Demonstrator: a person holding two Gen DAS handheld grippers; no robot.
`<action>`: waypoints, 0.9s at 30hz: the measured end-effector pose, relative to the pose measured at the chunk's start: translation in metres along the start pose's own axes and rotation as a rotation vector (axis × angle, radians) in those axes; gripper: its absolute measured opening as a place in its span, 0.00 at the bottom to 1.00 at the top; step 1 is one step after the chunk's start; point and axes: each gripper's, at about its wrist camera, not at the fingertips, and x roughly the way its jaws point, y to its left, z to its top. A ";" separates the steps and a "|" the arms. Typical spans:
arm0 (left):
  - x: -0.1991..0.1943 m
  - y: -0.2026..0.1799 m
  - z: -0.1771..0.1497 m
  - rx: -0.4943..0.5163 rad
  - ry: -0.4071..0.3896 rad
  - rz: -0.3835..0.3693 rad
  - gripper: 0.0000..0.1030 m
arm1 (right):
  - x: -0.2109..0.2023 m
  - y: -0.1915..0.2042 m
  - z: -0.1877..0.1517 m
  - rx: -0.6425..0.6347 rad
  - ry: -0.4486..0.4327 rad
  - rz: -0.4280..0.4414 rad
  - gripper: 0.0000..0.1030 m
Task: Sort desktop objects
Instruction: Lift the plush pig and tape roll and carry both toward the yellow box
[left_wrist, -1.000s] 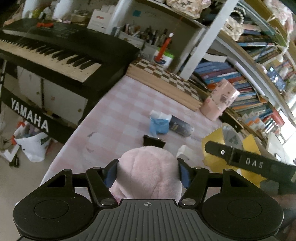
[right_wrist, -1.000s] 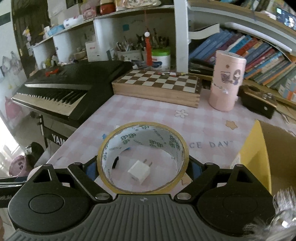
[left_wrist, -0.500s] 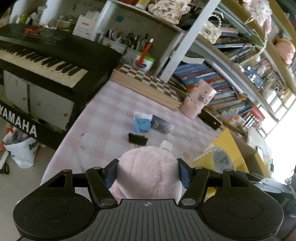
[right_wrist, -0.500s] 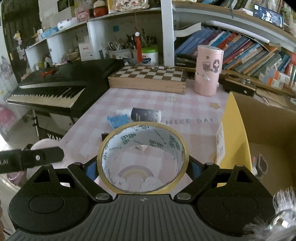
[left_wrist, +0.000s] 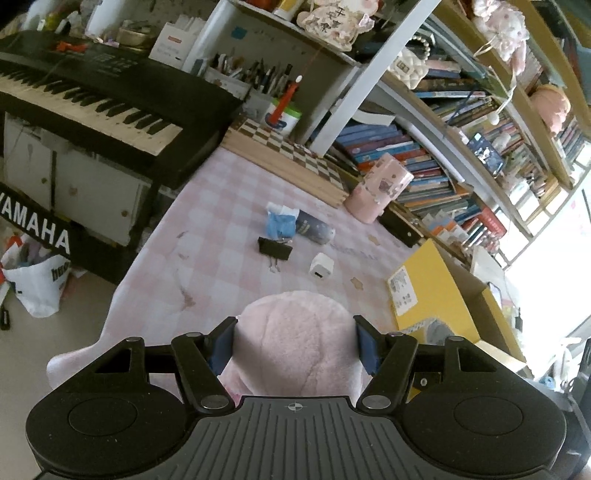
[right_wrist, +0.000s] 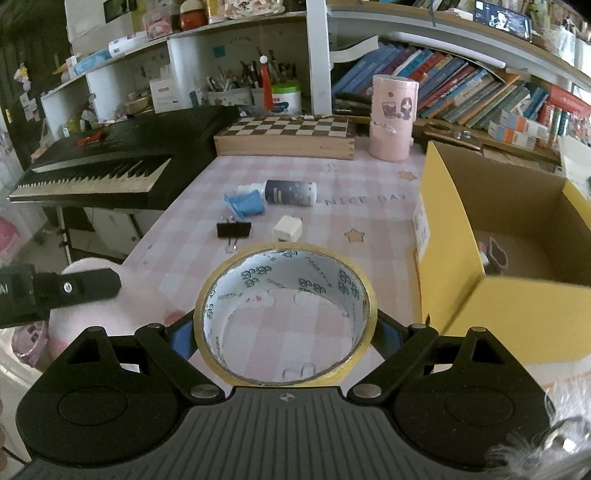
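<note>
The left gripper (left_wrist: 295, 341) hides the pink plush (left_wrist: 295, 332) its fingers clamp; the right gripper (right_wrist: 286, 328) squeezes a tape roll (right_wrist: 286, 314) above the tabletop (right_wrist: 369, 221). The yellow box (right_wrist: 517, 295) holds small, indistinct items.

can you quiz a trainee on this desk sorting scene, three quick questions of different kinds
1. True or false: the right tongs are clamped on a roll of tape.
2. Multiple choice: what do the left tongs hold? A) binder clip B) pink plush toy C) white charger
3. Short answer: name the small things lying on the pink checked tablecloth between the chessboard box and the tape.

Key
1. True.
2. B, the pink plush toy.
3. A dark bottle on its side, a blue packet, a black binder clip and a white charger. The yellow cardboard box stands to their right.
</note>
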 end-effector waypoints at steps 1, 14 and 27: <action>-0.004 0.001 -0.002 0.000 -0.001 -0.004 0.63 | -0.004 0.001 -0.003 0.000 0.000 -0.003 0.87; -0.038 0.002 -0.023 0.015 0.033 -0.070 0.63 | -0.047 0.009 -0.050 0.069 -0.003 -0.059 0.87; -0.043 -0.018 -0.051 0.121 0.149 -0.164 0.63 | -0.085 0.002 -0.105 0.223 0.014 -0.149 0.87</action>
